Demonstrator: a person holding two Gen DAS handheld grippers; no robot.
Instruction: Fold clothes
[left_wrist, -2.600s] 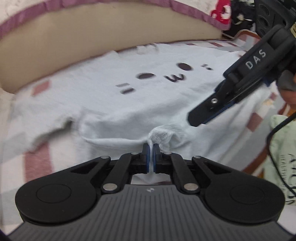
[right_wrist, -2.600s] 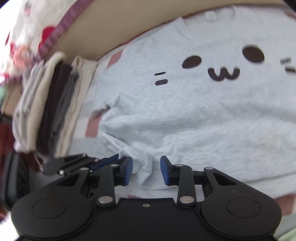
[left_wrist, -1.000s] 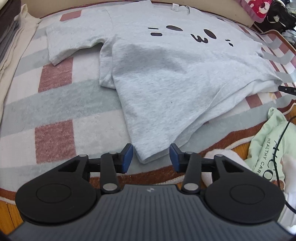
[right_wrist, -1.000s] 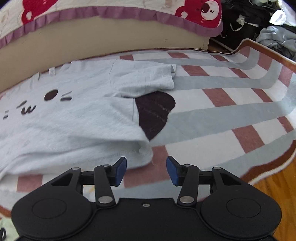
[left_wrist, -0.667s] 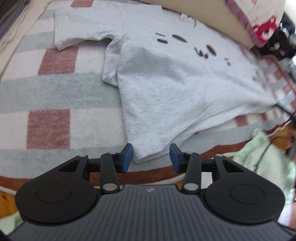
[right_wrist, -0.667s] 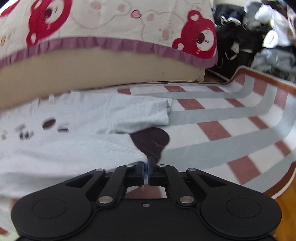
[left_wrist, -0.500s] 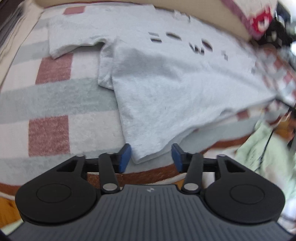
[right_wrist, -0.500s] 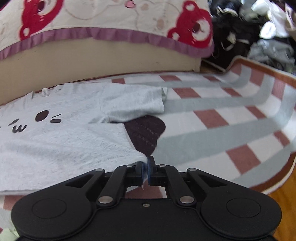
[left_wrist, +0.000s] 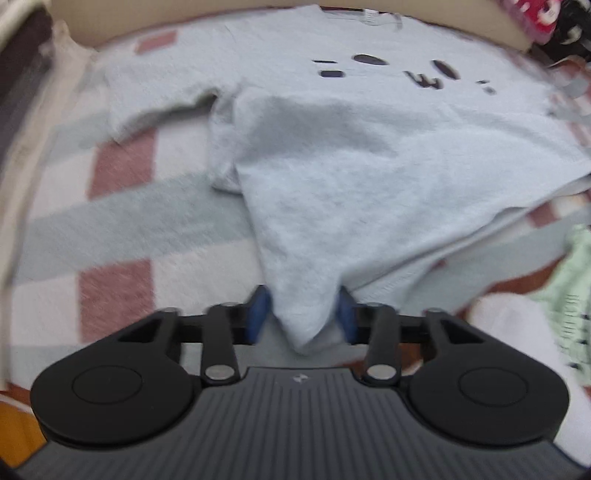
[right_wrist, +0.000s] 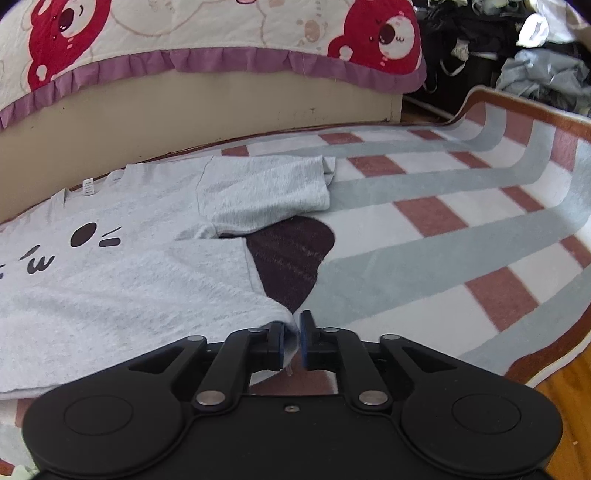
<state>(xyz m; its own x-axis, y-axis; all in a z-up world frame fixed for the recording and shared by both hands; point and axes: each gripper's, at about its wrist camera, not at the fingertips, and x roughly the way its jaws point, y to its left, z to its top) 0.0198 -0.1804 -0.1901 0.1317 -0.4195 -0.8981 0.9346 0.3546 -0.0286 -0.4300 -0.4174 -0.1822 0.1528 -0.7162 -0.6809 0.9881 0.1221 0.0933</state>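
Currently the grey T-shirt (left_wrist: 369, 177) lies flat on the striped rug (right_wrist: 461, 236); the left gripper (left_wrist: 301, 315) is closing around one hem corner while the right gripper (right_wrist: 294, 338), narrow, is opening on the other, so either corner may slip free on lifting

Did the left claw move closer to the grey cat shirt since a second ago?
Yes. The left claw has slid forward over the striped rug: the shirt corner, just ahead of its fingers before, now lies between them, and the jaws are closing.
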